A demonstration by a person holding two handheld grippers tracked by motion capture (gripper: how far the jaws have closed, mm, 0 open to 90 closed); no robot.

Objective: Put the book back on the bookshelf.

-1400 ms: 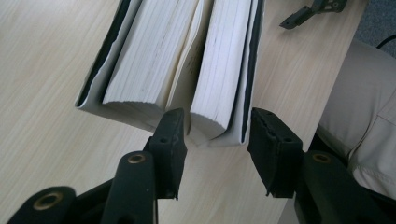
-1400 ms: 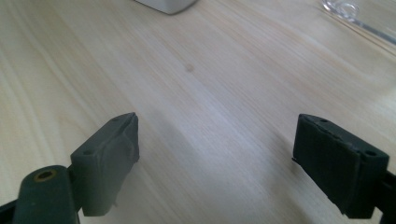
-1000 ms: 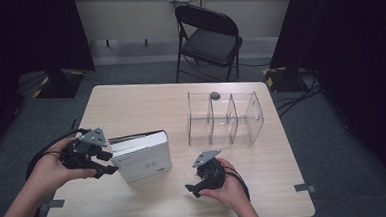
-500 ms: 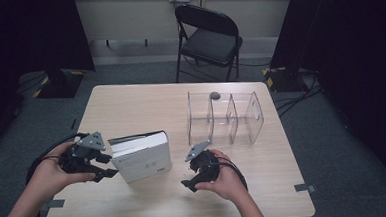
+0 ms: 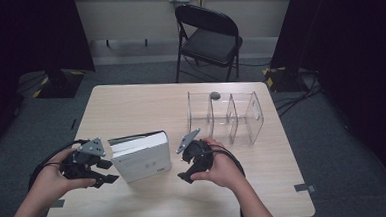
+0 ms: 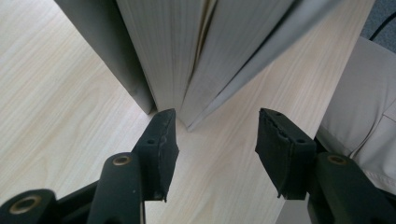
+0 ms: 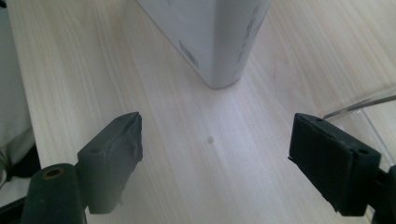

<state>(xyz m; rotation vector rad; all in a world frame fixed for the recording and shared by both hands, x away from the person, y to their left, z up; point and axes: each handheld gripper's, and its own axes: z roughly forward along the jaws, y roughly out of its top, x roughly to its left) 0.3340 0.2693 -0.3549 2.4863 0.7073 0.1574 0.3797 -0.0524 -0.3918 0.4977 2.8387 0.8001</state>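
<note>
Now 1 book (image 5: 142, 156) between 2 hand-held grippers: left (image 5: 105, 171) part-open, right (image 5: 184, 168) wide, both unladen.

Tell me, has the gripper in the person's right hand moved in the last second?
Yes. The right gripper has shifted up the picture, away from the table's near edge and closer to the clear divider rack.

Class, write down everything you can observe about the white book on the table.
The book is thick, with a white or pale grey cover bearing small dark print and a block of pale pages. It lies on the light wooden table, between the left gripper and the right gripper. In the left gripper view its page edges face the open jaws, the pages parted slightly by a gap. Neither gripper grips it; both stand open beside it.
</note>
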